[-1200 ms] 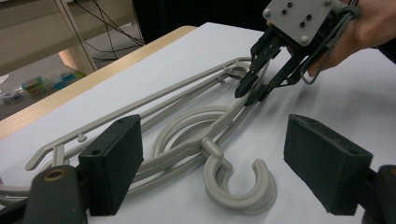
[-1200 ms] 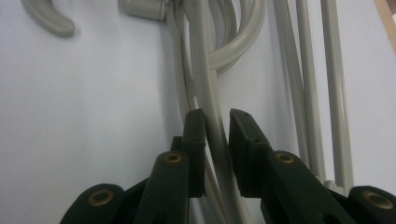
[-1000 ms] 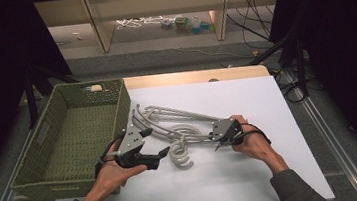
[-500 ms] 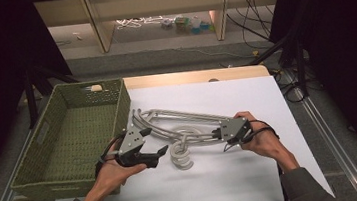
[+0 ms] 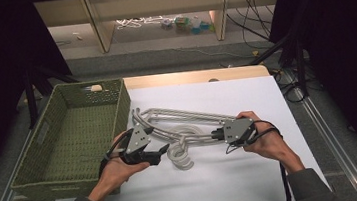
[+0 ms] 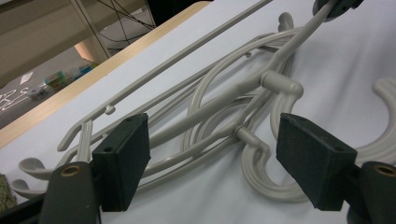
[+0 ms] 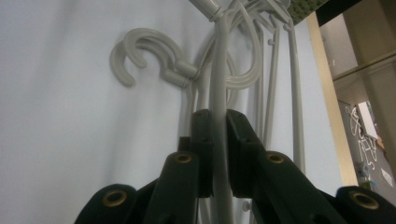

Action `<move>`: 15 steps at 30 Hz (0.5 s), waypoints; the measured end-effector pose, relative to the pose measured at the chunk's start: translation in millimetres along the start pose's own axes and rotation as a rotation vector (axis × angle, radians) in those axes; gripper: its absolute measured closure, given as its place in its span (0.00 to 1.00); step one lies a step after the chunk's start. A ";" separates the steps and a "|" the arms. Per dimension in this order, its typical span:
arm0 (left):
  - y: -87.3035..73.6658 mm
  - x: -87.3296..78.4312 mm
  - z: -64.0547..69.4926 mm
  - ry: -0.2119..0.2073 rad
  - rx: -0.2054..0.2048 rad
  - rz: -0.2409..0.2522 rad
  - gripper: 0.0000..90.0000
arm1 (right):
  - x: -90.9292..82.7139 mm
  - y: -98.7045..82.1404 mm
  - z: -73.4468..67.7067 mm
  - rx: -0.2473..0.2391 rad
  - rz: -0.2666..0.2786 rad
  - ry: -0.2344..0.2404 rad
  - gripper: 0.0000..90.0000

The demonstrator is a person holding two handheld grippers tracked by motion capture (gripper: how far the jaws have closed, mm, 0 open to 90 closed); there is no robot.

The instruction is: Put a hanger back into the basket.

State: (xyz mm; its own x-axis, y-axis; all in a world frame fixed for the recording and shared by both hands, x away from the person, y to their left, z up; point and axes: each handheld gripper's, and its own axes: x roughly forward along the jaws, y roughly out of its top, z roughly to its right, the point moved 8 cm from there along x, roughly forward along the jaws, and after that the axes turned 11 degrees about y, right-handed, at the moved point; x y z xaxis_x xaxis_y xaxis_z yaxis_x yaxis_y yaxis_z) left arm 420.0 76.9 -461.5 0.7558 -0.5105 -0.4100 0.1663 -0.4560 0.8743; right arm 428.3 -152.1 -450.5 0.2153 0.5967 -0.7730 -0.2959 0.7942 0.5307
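The pile of grey hangers [image 5: 184,125] lies on the white tabletop [image 5: 254,173], between the two tongs and just beside the green basket [image 5: 70,137]. Its long axis runs from the basket side across to the right tongs [image 5: 214,135], with the hooks [image 5: 180,155] curled toward the person's edge. One hanger bar [image 7: 219,116] runs straight out along the right tongs, whose jaws are clamped together on it — that hand has the hold. The left tongs [image 5: 161,152] stand apart, nothing pressed between their pads [image 6: 122,158]; the pile's hooks and looping bars lie just ahead of them and slightly below, with the nearest hook [image 6: 261,163] in the gap but untouched. The left hand is the nearer one to the hooks and to the basket, so I judge the coming move turns on that: the gripped bar points from the right tongs toward the left ones, and the free end would have to be caught or steered leftward to the basket.

Against the earlier frames, the right hand has lifted a little, drawing its hanger up from the pile, while the left has hardly shifted — its jaws have just been closing somewhat, still with no grip on anything.
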 end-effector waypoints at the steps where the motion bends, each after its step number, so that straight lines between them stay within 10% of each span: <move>1: -0.2 0.5 0.0 0.005 -0.009 -0.002 0.29 | -0.5 0.1 1.1 -0.006 0.002 0.000 0.92; 15: -1.1 2.4 7.5 0.000 0.112 0.010 0.34 | -13.1 11.6 -15.4 -0.004 0.080 0.052 0.92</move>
State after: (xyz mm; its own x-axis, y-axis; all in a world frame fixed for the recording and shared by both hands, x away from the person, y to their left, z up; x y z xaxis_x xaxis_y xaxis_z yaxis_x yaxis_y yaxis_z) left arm 417.0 70.7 -465.4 0.7568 -0.5160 -0.4011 0.0863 -0.5294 0.8439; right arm 407.7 -152.5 -439.5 0.1417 0.6515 -0.7453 -0.3144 0.7435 0.5902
